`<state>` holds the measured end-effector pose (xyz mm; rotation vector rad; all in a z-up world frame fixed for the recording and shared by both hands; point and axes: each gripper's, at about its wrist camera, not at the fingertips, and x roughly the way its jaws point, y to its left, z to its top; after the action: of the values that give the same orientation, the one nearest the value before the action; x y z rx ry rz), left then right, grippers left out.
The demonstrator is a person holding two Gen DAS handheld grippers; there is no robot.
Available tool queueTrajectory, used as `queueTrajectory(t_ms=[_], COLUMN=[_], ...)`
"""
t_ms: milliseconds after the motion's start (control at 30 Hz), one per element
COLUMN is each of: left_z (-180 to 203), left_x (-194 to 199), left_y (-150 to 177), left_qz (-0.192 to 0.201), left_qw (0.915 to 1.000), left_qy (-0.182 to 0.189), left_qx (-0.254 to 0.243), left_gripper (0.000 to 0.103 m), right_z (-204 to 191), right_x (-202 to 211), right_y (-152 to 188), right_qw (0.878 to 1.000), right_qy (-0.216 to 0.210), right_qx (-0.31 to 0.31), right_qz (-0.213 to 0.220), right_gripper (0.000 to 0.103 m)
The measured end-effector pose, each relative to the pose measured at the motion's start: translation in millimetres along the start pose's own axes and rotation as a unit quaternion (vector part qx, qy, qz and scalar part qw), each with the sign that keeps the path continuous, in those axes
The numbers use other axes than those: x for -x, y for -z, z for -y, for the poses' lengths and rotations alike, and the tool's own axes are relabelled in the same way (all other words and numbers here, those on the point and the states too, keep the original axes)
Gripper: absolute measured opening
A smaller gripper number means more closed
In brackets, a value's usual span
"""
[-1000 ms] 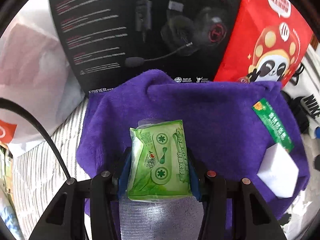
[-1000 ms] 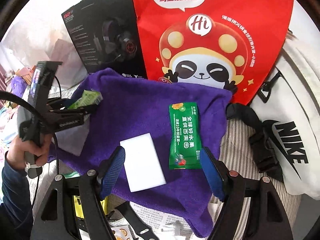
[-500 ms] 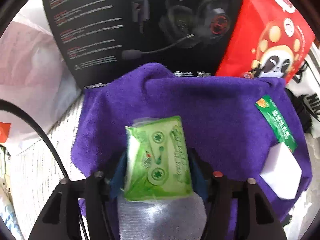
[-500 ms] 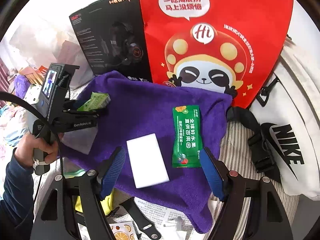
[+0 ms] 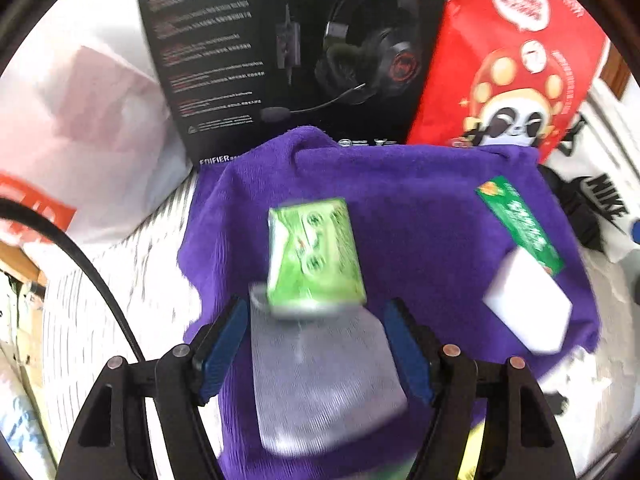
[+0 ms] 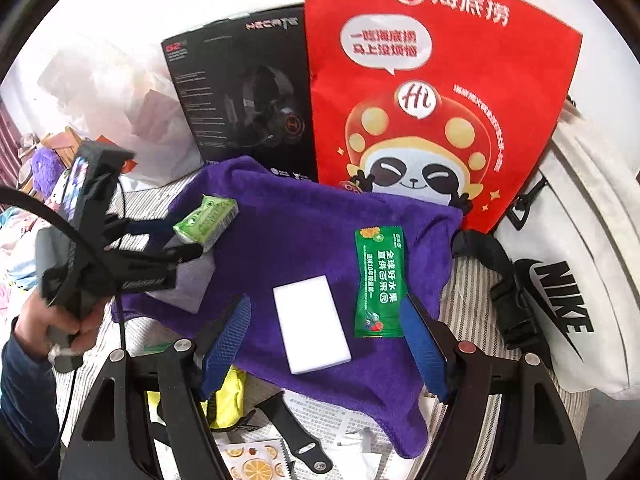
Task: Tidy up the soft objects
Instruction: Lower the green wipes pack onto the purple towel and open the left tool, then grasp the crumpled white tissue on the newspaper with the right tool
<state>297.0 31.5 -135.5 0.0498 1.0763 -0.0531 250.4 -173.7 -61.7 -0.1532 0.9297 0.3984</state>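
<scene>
- Releasing looks like the step in hand: the left tongs (image 5: 316,344) stand spread, and the green plastic tissue pack (image 5: 314,254) sits just beyond their tips over the purple terry towel (image 5: 420,208), blurred, so contact with the towel is unclear.
- Draw the left tongs straight back, clear of the pale grey folded cloth (image 5: 324,384) lying between their fingers.
- The right tongs (image 6: 326,344) gape empty above the white foam block (image 6: 312,330); the green foil sachet (image 6: 380,282) lies just beside it.
- Room is tight rearward: a black headset box (image 5: 256,52) and a red panda bag (image 6: 432,100) wall off the towel's far edge.
</scene>
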Motion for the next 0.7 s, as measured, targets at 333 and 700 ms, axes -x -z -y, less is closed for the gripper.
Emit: queueTrajectory(t_ms=[333,700], left_z=[20,40], left_x=[61,89], left_y=[57,106], left_qz=[0.019,0.029], left_qw=[0.9993,0.9974], left_qy=[0.02,0.053], left_qx=[-0.026,-0.041], left_gripper=[0.07,0.07], right_z=[0,40], right_x=[26,7], right_y=[38,136], right_qw=[1.0,0.996], right_qy=[0.007,0.041], right_qx=[-0.026,-0.07], right_qz=[-0.003,-0.037], right_gripper=[0.076,0.076])
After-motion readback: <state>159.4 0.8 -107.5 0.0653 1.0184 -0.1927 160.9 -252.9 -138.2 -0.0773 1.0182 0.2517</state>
